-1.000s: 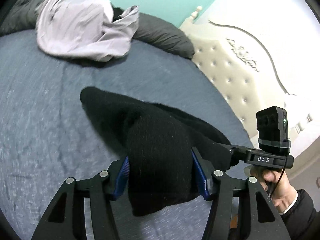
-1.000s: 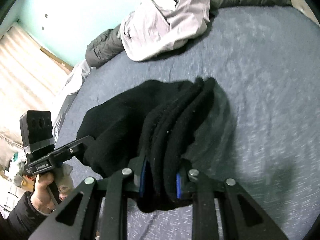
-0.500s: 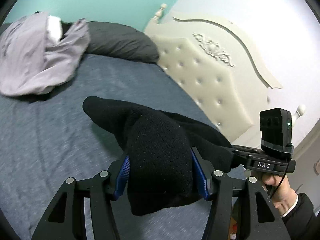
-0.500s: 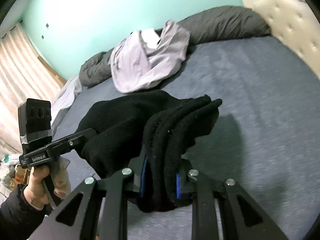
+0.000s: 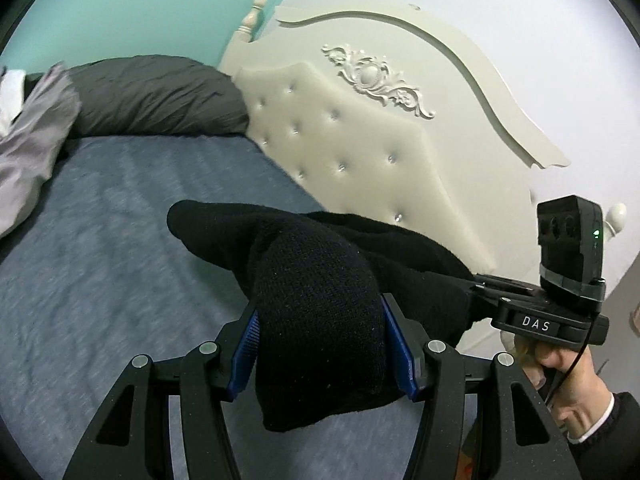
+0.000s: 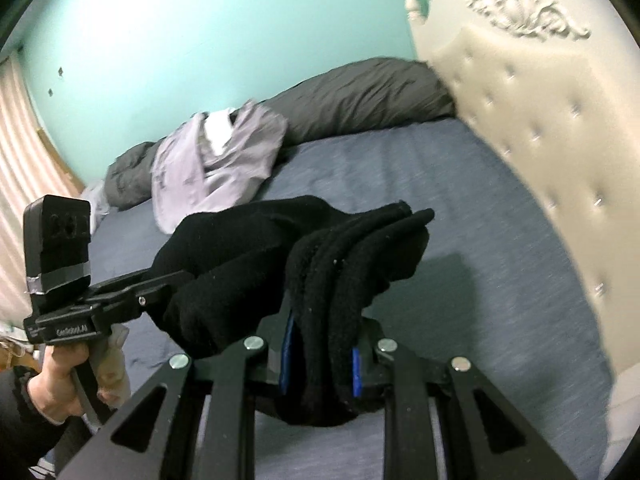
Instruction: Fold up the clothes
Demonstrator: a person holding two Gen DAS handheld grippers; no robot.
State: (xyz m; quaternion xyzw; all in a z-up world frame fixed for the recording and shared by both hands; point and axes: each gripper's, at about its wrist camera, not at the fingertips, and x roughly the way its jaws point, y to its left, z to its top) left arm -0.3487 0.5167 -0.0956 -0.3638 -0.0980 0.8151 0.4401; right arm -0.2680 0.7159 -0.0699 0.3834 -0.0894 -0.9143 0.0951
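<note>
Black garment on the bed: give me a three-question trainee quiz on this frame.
1. True or false: both claws are shut on the black garment.
2. Which claw grips several stacked layers edge-on? A) left claw B) right claw
3. What lies crumpled against the grey pillow?

Key: 1 true. 2 B. 3 the lilac garment, unfolded on the blue bedsheet.

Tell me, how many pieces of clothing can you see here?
2, maybe more hidden. The black knitted garment hangs between the left gripper and right gripper. The crumpled pale lilac garment lies on the blue bed, against the grey duvet.
</note>
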